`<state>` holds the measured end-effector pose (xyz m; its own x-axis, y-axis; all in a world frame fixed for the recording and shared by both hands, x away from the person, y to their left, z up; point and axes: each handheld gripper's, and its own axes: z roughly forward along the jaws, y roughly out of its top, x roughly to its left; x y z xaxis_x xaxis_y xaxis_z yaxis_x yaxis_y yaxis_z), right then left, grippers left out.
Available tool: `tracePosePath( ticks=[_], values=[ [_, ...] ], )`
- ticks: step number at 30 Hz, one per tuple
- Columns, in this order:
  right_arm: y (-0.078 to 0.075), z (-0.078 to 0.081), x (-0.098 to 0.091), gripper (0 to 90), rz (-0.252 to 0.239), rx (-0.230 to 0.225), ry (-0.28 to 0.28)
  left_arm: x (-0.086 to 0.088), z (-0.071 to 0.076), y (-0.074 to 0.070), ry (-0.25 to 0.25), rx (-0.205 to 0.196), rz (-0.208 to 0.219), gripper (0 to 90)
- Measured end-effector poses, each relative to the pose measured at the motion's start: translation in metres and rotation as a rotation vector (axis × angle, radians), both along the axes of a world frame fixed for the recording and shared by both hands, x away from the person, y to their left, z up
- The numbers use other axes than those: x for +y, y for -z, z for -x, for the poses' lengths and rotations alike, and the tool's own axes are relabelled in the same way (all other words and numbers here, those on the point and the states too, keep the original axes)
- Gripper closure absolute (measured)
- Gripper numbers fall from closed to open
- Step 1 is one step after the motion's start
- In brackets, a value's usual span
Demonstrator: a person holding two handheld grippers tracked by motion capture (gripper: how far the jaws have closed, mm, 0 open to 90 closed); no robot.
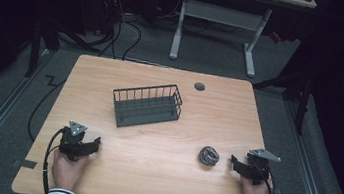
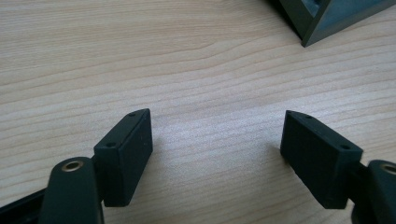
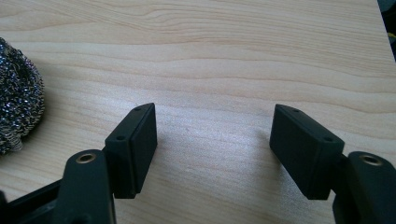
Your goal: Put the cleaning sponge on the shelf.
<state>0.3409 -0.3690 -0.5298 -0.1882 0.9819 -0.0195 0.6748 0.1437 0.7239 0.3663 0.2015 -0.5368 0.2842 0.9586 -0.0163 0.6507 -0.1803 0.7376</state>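
Basket point(image 1: 147, 105) mid-table point(image 1: 159, 176); scourer point(image 1: 208, 156) front right, just left of right gripper point(image 1: 233, 163).

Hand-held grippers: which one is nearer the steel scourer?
The right hand-held gripper: the scourer lies just beside its jaws, while the left hand-held gripper is far across the table.

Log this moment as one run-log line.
left gripper: open, empty | right gripper: open, empty | steel scourer: on table, beside right gripper | wire basket: empty

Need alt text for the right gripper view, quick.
The right gripper hovers open over the bare wooden table, nothing between its black jaws. A metal scouring ball sits at the left edge.
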Motion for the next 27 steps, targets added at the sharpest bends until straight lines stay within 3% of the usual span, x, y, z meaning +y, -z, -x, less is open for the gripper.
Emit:
tracePosePath(
  ticks=[9,15,20,27],
  values=[
    [0.0,0.0003,0.0009,32.5,0.0,-0.001,0.0,-0.001,-0.0012,0.0004,0.024,0.007,-0.001,19.9],
    [0.0,0.0004,0.0014,32.5,0.001,-0.001,-0.007,-0.0014,0.001,0.0,0.011,-0.002,0.0,23.7],
    [0.0,0.0004,0.0014,32.5,0.002,-0.001,-0.009,-0.0023,0.0025,-0.001,-0.003,0.002,0.015,27.6],
    [0.0,0.0004,0.0016,32.5,0.002,-0.001,-0.009,-0.0043,0.0027,-0.0095,-0.007,-0.007,0.056,24.1]
  ],
)
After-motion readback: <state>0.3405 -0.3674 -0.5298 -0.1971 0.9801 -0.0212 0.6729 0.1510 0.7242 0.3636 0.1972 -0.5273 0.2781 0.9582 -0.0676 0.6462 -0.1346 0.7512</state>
